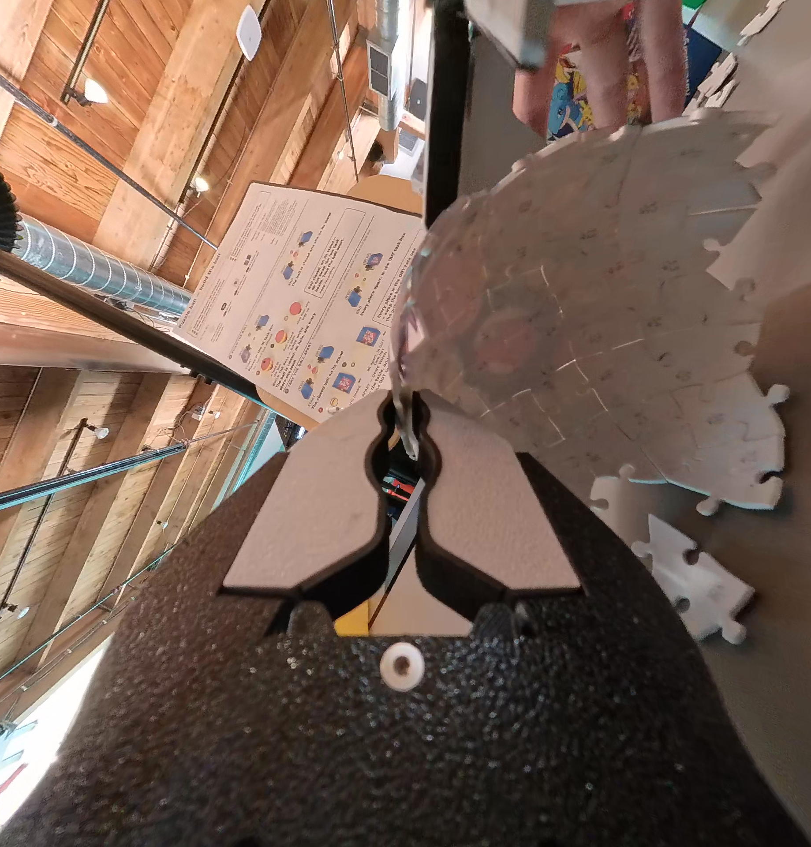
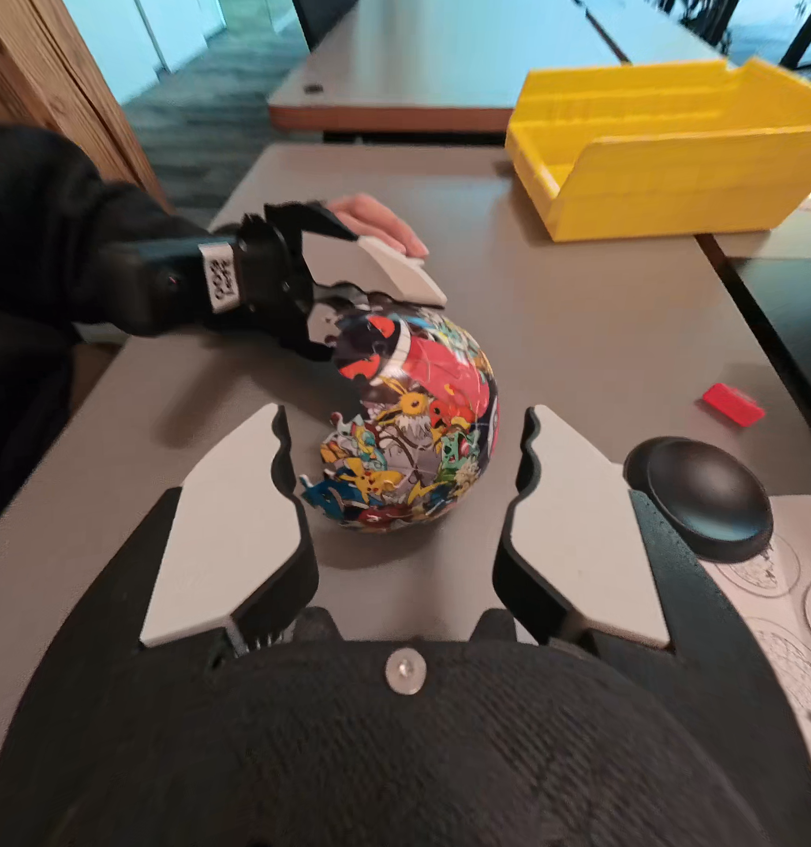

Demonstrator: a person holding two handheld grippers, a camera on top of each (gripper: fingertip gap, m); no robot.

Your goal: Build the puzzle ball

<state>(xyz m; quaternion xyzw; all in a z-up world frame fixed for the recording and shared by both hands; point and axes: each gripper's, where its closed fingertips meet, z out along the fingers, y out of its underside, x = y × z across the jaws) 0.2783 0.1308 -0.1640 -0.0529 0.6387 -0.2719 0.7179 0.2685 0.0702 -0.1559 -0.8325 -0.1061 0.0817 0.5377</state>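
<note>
The partly built puzzle ball (image 2: 410, 424) is sitting on the grey tabletop (image 2: 600, 321), its printed shell bright with cartoon figures in red, yellow, blue and green, and its open, unfinished side is facing the person's sleeve on the left. The left hand-held gripper (image 2: 376, 298) is reaching in from that side at the top of the ball, its white-faced fingers pinching the ball's upper rim — from its own camera the two fingers are sitting nearly together with the thin edge of the shell (image 1: 405, 426) caught between them. That same view is looking into the hollow of the ball (image 1: 600, 311), where the pale grey backs of the joined pieces are curving away and knobbed edges are jutting out along the open border. Whether the further pale pieces at the right of that view are loose or part of the shell, I cannot tell. The right hand-held gripper (image 2: 405, 463) is hanging just in front of the ball with its fingers spread wide, one on each side of the ball's lower half and neither touching it; it is holding nothing. A bare hand (image 2: 378, 222) is resting flat on the tabletop behind the left gripper. To the right of the ball a black dished stand (image 2: 706, 497) is sitting partly on a printed sheet (image 2: 779, 609), a small red block (image 2: 733, 404) is lying beyond it, and a yellow bin (image 2: 669, 151) is standing at the far right corner. A printed instruction sheet (image 1: 302, 298) is propped up in the left view's background.
</note>
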